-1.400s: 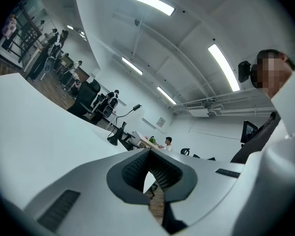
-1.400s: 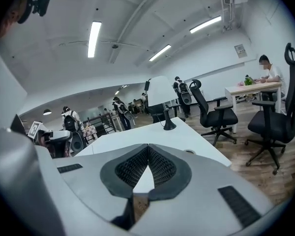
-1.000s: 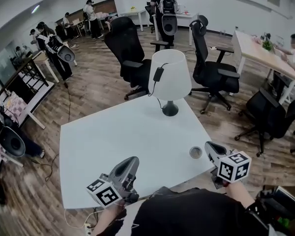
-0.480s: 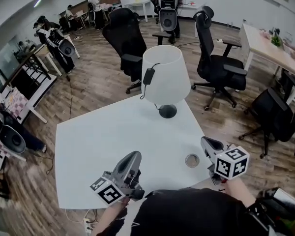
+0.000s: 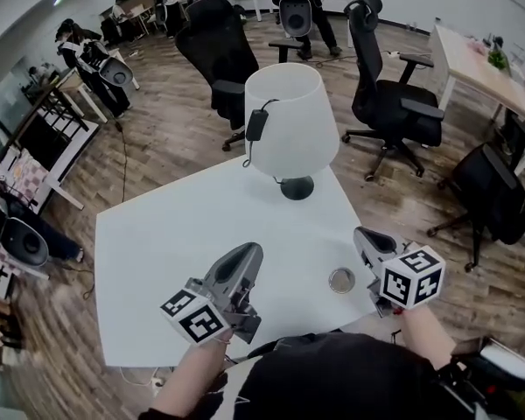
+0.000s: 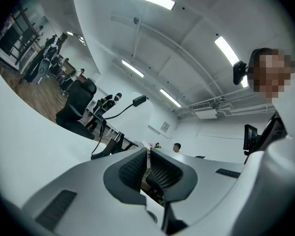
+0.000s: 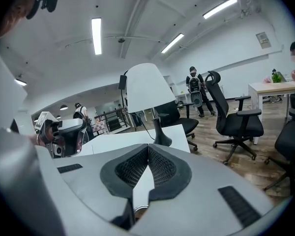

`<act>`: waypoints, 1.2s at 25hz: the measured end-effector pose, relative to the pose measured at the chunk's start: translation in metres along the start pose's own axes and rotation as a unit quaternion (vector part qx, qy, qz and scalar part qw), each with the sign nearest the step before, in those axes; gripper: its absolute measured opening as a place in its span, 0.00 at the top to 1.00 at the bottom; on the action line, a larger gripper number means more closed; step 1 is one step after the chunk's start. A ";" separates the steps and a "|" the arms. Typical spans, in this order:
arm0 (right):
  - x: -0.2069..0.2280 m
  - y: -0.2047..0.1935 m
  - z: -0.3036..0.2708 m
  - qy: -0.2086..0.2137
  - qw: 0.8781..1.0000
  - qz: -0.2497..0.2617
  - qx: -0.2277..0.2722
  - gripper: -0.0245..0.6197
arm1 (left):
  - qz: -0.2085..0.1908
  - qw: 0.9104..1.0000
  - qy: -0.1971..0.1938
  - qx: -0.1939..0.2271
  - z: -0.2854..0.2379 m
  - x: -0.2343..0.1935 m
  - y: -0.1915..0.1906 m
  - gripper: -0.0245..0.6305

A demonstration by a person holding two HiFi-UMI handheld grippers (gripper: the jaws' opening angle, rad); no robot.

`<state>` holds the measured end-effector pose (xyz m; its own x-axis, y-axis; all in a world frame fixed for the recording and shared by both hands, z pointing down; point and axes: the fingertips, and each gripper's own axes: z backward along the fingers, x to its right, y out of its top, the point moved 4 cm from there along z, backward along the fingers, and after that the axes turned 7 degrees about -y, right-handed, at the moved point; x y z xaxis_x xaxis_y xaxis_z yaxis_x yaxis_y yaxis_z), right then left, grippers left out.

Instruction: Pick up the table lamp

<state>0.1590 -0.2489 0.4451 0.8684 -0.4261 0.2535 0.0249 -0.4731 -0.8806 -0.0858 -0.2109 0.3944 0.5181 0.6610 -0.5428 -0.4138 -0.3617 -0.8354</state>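
Not started: table lamp [image 5: 290, 129] stands untouched at frame centre-top. Left gripper [image 5: 245, 265] and right gripper [image 5: 367, 240], lower frame, both closed, empty. Approach, grasp, lift remain.

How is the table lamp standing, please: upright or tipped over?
Upright: the table lamp stands on its dark base on the white table, shade above.

The table lamp [image 5: 290, 143] stands upright near the far edge of the white table [image 5: 175, 234]. Its white cone shade [image 5: 297, 112] sits above a dark round base [image 5: 297, 187], and a black cord switch [image 5: 256, 124] hangs against the shade.
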 end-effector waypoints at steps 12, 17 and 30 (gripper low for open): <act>0.016 -0.027 -0.022 0.007 0.999 -0.004 -0.032 0.94 | 0.054 0.998 -0.032 0.007 -0.071 -0.022 0.000 0.94; 0.029 -0.026 -0.041 0.011 1.000 0.001 -0.023 0.94 | 0.063 0.997 -0.033 0.007 -0.097 -0.050 -0.003 0.84; 0.032 -0.020 -0.072 0.019 0.999 -0.002 -0.027 0.94 | 0.123 0.988 -0.064 0.064 -0.146 -0.090 0.008 0.61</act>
<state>0.1505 -0.3092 0.4994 0.8493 -0.4517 0.2733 0.0015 -0.5156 -0.8569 -0.0266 -0.3692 0.4239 0.2951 0.6440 -0.7058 -0.6109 -0.4408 -0.6576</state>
